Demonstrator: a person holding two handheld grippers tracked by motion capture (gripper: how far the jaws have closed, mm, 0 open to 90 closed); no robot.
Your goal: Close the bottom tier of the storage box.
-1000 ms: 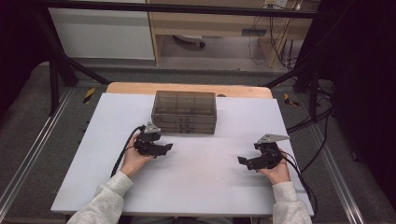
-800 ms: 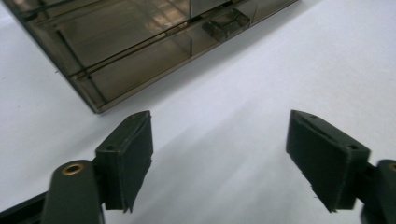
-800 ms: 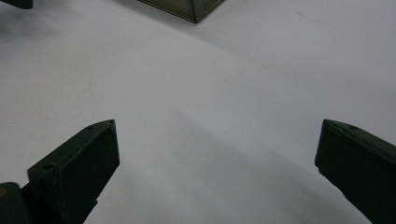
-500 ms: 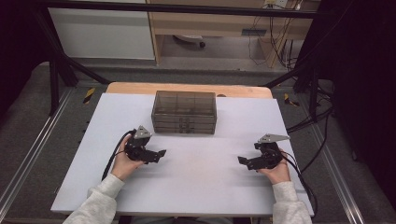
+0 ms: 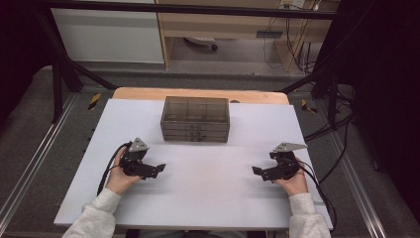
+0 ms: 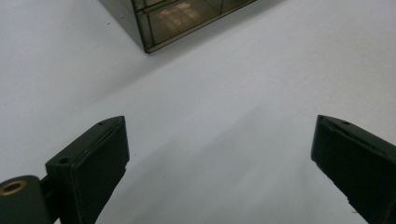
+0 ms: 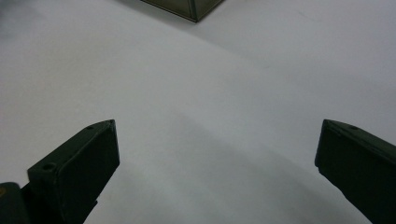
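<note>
Hands rest low on the white table point(image 5: 208, 198), each holding 1 black gripper. The left gripper point(image 5: 157, 169) has slid back toward the person and away from the smoky drawer box point(image 5: 195, 119) since a second ago. Its jaws have just been opening, and now they stand wide apart with nothing between them, just bare table. The right gripper point(image 5: 256, 172) sits in the same spot as before, and its jaws are wide apart too, holding nothing. The drawer box stands at the far middle of the table, well apart from both grippers. Its drawers look pushed in. It seems the left gripper has let go and pulled away, so work on the box may be done for now.
</note>
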